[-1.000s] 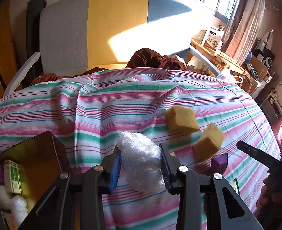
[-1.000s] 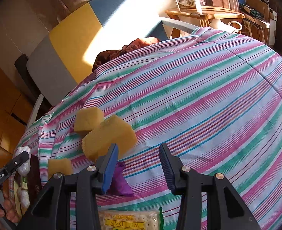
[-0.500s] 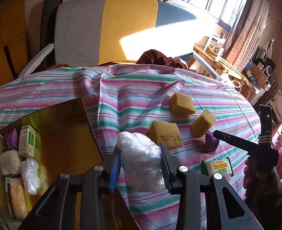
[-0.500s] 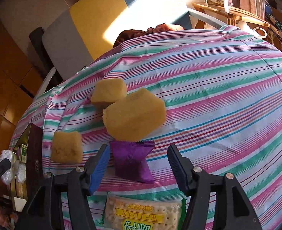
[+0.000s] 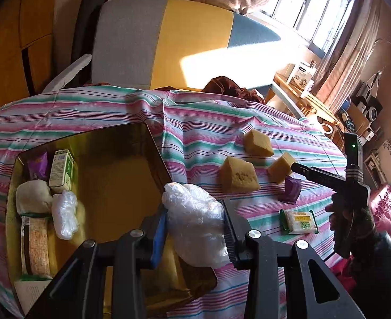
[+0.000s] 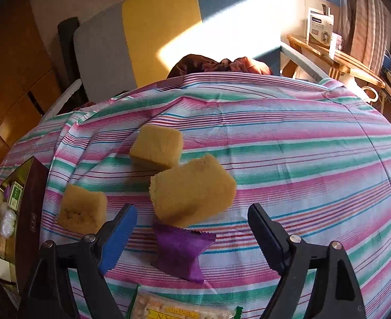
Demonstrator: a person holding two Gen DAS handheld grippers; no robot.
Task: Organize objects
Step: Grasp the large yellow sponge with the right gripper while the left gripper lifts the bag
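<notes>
Two grippers work: the left gripper (image 5: 194, 228), low centre, pinches a clear plastic bundle (image 5: 195, 223) beside the gold box (image 5: 153, 143); carry it left before releasing. Right gripper (image 6: 192, 231) gapes empty above the purple packet (image 6: 181, 250).

The left tool (image 5: 194, 224) is clamped on something white, while the right tool (image 6: 192, 222) stands spread wide.
</notes>
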